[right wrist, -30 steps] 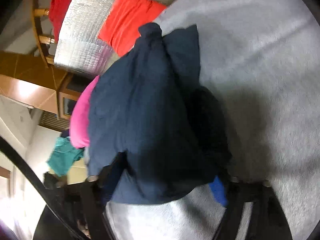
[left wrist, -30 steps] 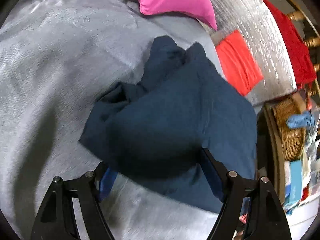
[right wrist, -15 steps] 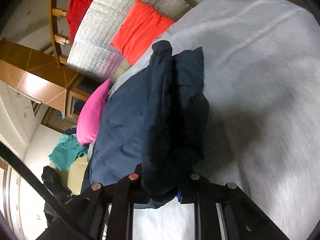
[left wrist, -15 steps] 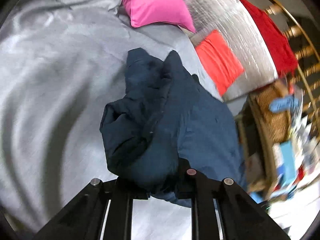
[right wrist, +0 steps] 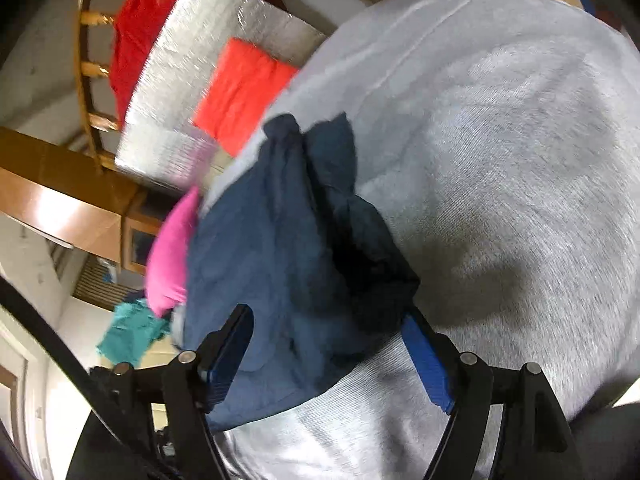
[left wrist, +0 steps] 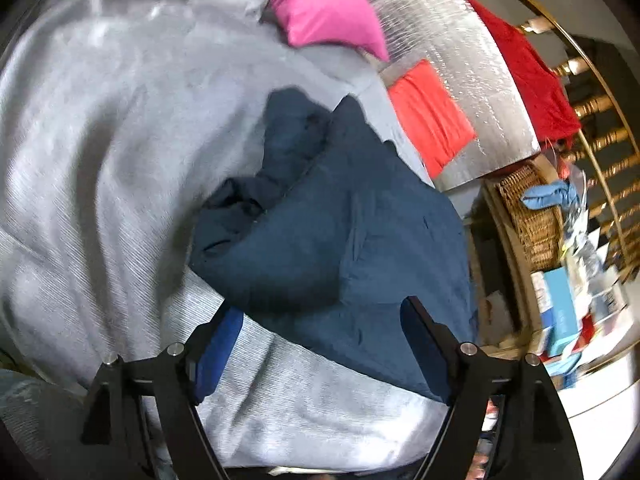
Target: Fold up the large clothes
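Note:
A dark navy garment [left wrist: 340,220] lies bunched and doubled over on the grey bed cover [left wrist: 100,140]. My left gripper [left wrist: 320,308] hovers at its near edge. Its jaws are opening, and the fold lies loose between the blue pads [left wrist: 218,344], which do not press on it. In the right wrist view the same garment [right wrist: 260,248] runs away from me across the bed cover [right wrist: 500,160]. My right gripper [right wrist: 326,316] straddles its near end. Those jaws are opening too, with cloth between the pads [right wrist: 426,364] but not pinched.
A pink pillow [left wrist: 324,4] lies behind the garment. An orange-red folded cloth [left wrist: 430,116] rests on a silver quilted mat [left wrist: 460,60]. A red garment [left wrist: 528,76] hangs on a wooden rail. A wicker basket [left wrist: 532,220] and boxes [left wrist: 560,300] crowd the bed's right side.
Both grippers went from open to shut on the garment's near edge, and have now let go and spread wide. The garment has dropped back onto the bed.

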{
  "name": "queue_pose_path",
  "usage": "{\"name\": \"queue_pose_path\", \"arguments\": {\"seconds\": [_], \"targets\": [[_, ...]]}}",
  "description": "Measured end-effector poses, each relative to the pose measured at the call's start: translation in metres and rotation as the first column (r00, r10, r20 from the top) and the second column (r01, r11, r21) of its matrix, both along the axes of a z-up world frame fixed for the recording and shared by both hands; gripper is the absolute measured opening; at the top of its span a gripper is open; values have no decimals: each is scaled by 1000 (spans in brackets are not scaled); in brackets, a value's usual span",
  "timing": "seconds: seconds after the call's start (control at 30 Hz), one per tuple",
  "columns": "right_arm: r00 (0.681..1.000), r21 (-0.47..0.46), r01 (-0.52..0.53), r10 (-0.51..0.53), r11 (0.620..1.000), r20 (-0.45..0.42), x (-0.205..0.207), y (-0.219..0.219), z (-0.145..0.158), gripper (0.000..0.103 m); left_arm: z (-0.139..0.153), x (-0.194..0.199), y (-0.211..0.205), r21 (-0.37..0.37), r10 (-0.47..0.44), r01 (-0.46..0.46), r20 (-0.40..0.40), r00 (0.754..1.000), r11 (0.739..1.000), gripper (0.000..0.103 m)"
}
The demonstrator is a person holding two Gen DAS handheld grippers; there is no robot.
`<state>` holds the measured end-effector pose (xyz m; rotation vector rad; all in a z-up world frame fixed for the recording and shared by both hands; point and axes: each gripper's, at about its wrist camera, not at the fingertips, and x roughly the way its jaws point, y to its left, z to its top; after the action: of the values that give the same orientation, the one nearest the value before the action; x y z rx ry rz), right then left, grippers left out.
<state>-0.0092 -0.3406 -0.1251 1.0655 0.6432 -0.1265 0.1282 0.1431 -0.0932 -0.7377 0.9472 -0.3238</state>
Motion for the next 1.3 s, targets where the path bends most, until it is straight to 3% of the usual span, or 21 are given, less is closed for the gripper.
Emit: {"name": "queue_pose_path", "arguments": {"seconds": [0.1, 0.2, 0.33, 0.43, 0.5, 0.63, 0.77, 0.83, 0.97, 1.03, 1.07, 1.13, 1.2, 1.3], "targets": [[1000, -79, 22, -21, 997, 15, -11, 4, 12, 79, 30, -11, -12, 215, 65, -94, 137, 988, 972, 81], [999, -183, 40, -38, 982, 14, -14, 6, 25, 79, 65, -32, -32, 376, 44, -179, 340, 939, 909, 81], [999, -277, 53, -51, 959, 14, -7, 22, 44, 79, 96, -61, -61, 521, 3, -329, 531, 847, 788, 81], [998, -328, 66, -55, 942, 43, -12, 24, 57, 79, 111, -84, -82, 584, -52, -454, 650, 758, 673, 83], [997, -339, 67, -53, 939, 49, -12, 26, 60, 79, 116, -89, -92, 616, -92, -488, 673, 734, 619, 85], [999, -316, 36, -26, 948, 35, -9, 27, 55, 79, 117, -73, -105, 660, -139, -480, 659, 739, 577, 90], [1000, -312, 27, -23, 950, 16, -3, 28, 51, 79, 123, -64, -113, 666, -149, -527, 684, 714, 528, 90], [1000, -301, 27, -25, 953, 10, -1, 26, 48, 79, 121, -55, -115, 679, -135, -547, 679, 721, 490, 90], [1000, -296, 20, -21, 955, 1, 1, 27, 45, 79, 104, -40, -117, 725, -123, -563, 650, 750, 396, 91], [1000, -305, 13, -16, 952, -6, 2, 29, 44, 79, 100, -37, -119, 740, -113, -590, 649, 752, 322, 91], [1000, -304, 14, -17, 952, -6, 3, 29, 44, 79, 100, -39, -120, 731, -104, -635, 672, 733, 251, 91], [1000, -304, 26, -29, 952, -6, 3, 29, 44, 79, 102, -47, -121, 687, -92, -713, 726, 682, 140, 91], [999, -311, 32, -37, 950, -9, 3, 29, 44, 79, 105, -55, -119, 651, -91, -752, 759, 644, 105, 93], [999, -309, 26, -34, 951, -20, 6, 30, 42, 79, 107, -59, -116, 628, -83, -772, 778, 622, 99, 98]]}}
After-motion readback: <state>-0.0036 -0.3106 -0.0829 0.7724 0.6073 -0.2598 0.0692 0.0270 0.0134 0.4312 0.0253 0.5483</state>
